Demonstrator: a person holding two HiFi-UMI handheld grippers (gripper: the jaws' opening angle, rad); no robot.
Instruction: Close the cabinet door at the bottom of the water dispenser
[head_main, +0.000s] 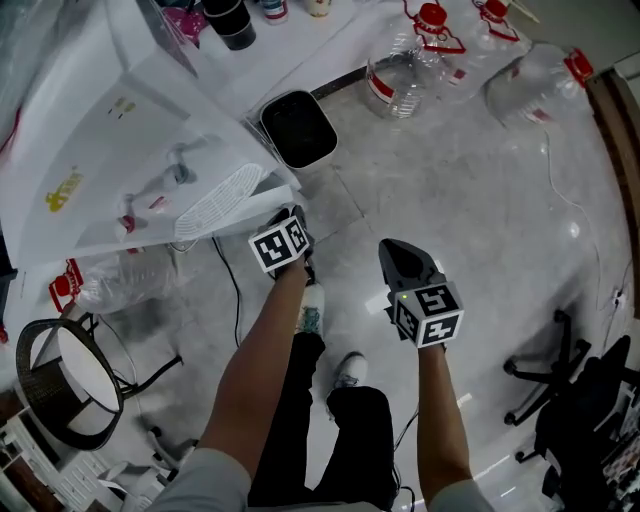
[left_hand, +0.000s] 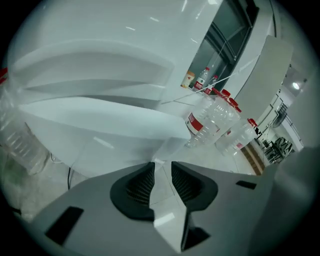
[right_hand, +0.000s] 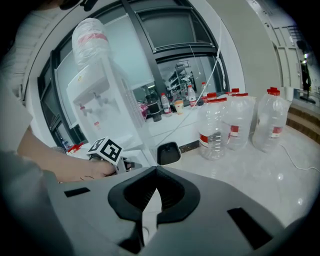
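The white water dispenser (head_main: 120, 150) fills the upper left of the head view, seen from above; in the right gripper view the dispenser (right_hand: 100, 100) carries a bottle on top. My left gripper (head_main: 287, 218) reaches to its lower front. In the left gripper view a broad white cabinet door panel (left_hand: 100, 120) slants across, its corner right at the tips of my left gripper (left_hand: 162, 164). The jaws stand a little apart, and I see no pad pressing on the panel. My right gripper (head_main: 393, 247) hangs over the bare floor, apart from the dispenser; in its own view my right gripper (right_hand: 156, 168) has its tips touching, holding nothing.
A black bin (head_main: 298, 128) stands by the dispenser's right side. Several clear water jugs with red caps (head_main: 410, 70) stand beyond it. A round stool (head_main: 70, 375) is at the lower left, an office chair (head_main: 580, 410) at the lower right. A black cable (head_main: 237, 300) runs over the floor near my shoe (head_main: 312, 310).
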